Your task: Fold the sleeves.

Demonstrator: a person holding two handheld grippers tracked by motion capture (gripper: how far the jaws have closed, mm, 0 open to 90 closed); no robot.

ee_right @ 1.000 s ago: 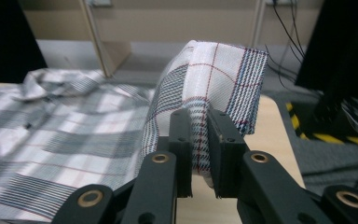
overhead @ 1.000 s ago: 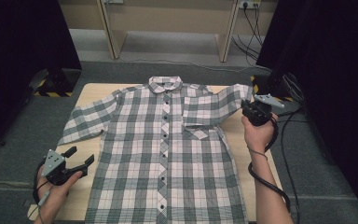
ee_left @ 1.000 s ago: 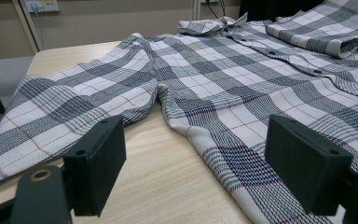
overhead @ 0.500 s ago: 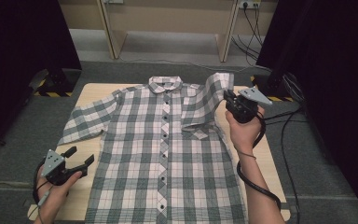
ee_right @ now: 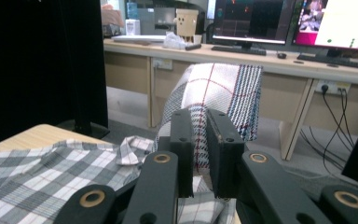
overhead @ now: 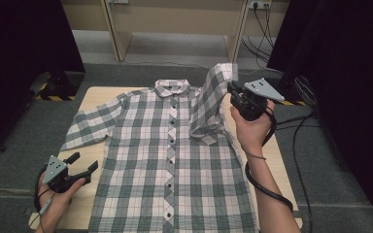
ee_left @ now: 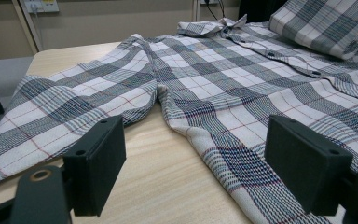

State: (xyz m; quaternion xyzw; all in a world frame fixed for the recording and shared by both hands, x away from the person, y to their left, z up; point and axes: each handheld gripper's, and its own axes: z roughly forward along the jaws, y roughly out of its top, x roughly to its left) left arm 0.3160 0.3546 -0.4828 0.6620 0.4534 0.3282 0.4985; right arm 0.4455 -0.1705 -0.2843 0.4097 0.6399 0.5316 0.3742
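With wrist bent and forearm angled up over the pale wooden table point(overhead: 92, 97), the right gripper point(overhead: 233, 92) pinches the lifted sleeve point(overhead: 213, 97) of the grey-and-white plaid button-up shirt point(overhead: 170, 165) lying flat there, while the left gripper point(overhead: 83, 165) rests open beside its hem.

One plaid shirt point(overhead: 170, 160), one table point(overhead: 93, 97), two tongs: left point(overhead: 80, 167), right point(overhead: 232, 90).

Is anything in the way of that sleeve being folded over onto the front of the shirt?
Nothing visible is. The right gripper holds the sleeve up above the shirt, whose front lies flat and bare. The left gripper waits open beside the shirt's other edge.
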